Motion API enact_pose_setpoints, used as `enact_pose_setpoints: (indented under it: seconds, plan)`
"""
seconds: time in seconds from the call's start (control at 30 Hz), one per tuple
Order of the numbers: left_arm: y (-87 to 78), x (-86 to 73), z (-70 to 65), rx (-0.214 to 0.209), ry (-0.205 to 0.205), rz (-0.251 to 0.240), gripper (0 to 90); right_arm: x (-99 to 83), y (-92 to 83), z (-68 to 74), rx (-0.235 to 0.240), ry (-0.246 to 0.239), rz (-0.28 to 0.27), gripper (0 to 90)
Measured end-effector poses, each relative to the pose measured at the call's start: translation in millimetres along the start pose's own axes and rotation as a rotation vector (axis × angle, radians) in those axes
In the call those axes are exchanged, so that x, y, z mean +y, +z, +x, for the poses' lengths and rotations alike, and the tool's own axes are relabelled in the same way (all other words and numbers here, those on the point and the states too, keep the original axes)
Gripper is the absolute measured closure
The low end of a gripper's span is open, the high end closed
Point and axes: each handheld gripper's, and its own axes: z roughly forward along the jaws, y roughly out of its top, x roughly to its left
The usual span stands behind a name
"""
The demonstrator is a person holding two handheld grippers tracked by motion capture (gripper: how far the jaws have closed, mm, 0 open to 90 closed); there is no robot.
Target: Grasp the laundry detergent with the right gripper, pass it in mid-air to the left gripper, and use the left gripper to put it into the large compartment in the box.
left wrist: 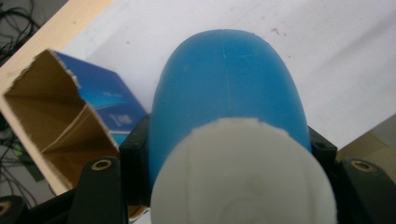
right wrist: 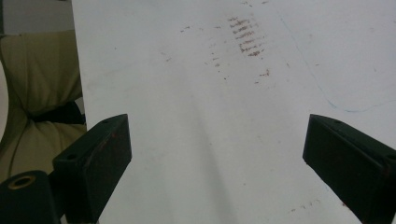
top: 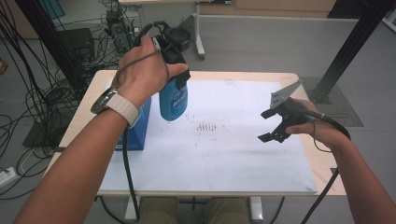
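Above the table's [top: 243,179] left edge, the left gripper [top: 173,70] clamps a blue, white-capped bottle [top: 173,99] over an open box [top: 140,126]; the right gripper [top: 275,125] gapes empty.

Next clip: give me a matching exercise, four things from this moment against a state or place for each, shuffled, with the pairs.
Things:
1. blue bottle
2. blue carton
3. right gripper
4. brown smudges

States or places:
A. jaws apart, nothing between them
B. marks near the middle of the white sheet
C. clamped in the left gripper, lifted off the table
D. standing at the sheet's left edge, torn top open

Pairs: 1-C, 2-D, 3-A, 4-B
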Motion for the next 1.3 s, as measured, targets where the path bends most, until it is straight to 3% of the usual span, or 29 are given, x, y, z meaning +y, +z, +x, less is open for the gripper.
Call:
enact_pose_setpoints:
  seconds: [0.13,0.53,1.3]
  plan:
    - [-9.2,2.1,12.0,0.031,-0.049,0.001,38.0,0.9,-0.4,-1.5,-0.003,-0.003,0.000,7.9]
    - [-28.3,0.3,41.2,0.068,-0.196,0.006,37.9,4.3,1.1,-7.3,-0.002,0.003,0.005,8.0]
    - [-49.1,-14.3,87.2,0.107,-0.440,0.031,38.0,5.2,3.5,-10.2,-0.009,0.002,0.017,8.1]
